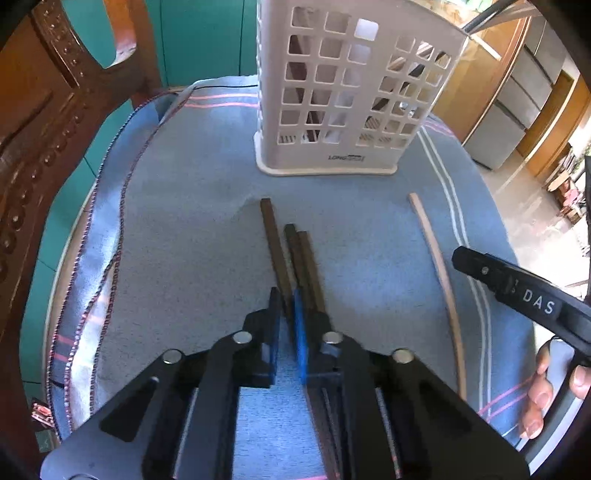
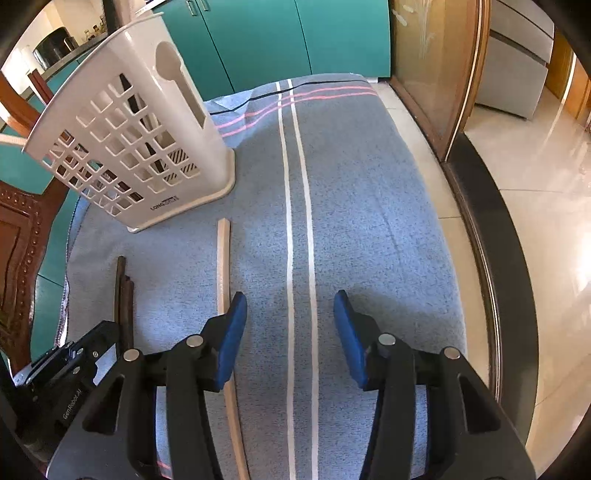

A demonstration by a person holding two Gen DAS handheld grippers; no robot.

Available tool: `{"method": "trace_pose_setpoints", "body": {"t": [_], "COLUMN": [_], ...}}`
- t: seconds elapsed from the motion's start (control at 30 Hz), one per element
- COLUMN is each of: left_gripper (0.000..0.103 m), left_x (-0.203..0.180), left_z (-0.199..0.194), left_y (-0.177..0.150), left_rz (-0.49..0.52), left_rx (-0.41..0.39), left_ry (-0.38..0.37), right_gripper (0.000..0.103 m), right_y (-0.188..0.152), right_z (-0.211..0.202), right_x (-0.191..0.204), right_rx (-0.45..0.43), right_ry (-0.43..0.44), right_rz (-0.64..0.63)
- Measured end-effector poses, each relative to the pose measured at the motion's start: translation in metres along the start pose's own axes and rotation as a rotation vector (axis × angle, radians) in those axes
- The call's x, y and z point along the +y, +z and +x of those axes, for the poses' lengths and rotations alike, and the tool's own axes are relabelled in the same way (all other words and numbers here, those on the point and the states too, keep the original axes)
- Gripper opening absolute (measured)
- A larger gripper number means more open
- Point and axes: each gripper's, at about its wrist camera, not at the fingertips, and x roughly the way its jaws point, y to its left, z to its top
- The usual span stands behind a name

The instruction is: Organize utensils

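Note:
Three dark brown chopsticks (image 1: 291,254) lie on the blue cloth in front of a white perforated utensil holder (image 1: 351,88). My left gripper (image 1: 287,299) is nearly shut around one dark chopstick, low over the cloth. A pale wooden chopstick (image 1: 437,266) lies to the right. In the right wrist view my right gripper (image 2: 290,306) is open and empty, with the pale chopstick (image 2: 223,266) beside its left finger. The holder (image 2: 136,140) and the dark chopsticks (image 2: 123,291) sit to its left. The left gripper body (image 2: 70,365) shows at lower left.
The blue striped cloth (image 2: 369,203) covers a round table (image 2: 439,236). A carved wooden chair (image 1: 44,122) stands at the left. Teal cabinets (image 2: 277,33) are behind. A tiled floor (image 2: 535,166) lies off the right edge.

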Motion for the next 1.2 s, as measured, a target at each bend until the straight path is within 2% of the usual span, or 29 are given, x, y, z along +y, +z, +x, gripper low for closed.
{"method": "trace_pose_setpoints", "body": {"t": [0.07, 0.13, 0.2, 0.43, 0.63, 0.83, 1.1, 1.2], "left_gripper": [0.029, 0.044, 0.048, 0.050, 0.050, 0.050, 0.053, 0.053], "left_x": [-0.005, -0.006, -0.009, -0.013, -0.008, 0.005, 0.028, 0.038], "left_z": [0.001, 0.000, -0.001, 0.001, 0.003, 0.004, 0.001, 0.003], "left_y": [-0.003, -0.004, -0.005, -0.004, 0.002, 0.004, 0.010, 0.009], "left_rz": [0.023, 0.036, 0.051, 0.063, -0.012, -0.036, -0.101, -0.125], "left_rx": [0.003, 0.007, 0.009, -0.003, 0.008, 0.004, 0.015, 0.021], "left_ry": [0.014, 0.009, 0.009, 0.021, -0.120, -0.053, -0.106, -0.090], "right_gripper": [0.053, 0.055, 0.055, 0.058, 0.058, 0.058, 0.058, 0.058], "right_y": [-0.001, -0.002, -0.002, -0.004, -0.004, -0.003, -0.002, -0.002], "right_z": [0.001, 0.001, 0.002, 0.002, 0.002, 0.001, -0.005, -0.009], "right_x": [0.002, 0.005, 0.008, 0.011, 0.008, 0.005, 0.003, 0.003], "right_rx": [-0.007, -0.011, -0.013, -0.017, -0.020, -0.015, -0.018, -0.023], "right_ry": [-0.007, -0.018, -0.018, -0.016, 0.002, 0.008, 0.025, 0.037], "right_rz": [-0.005, -0.013, -0.017, -0.028, -0.015, 0.000, 0.008, 0.005]}}
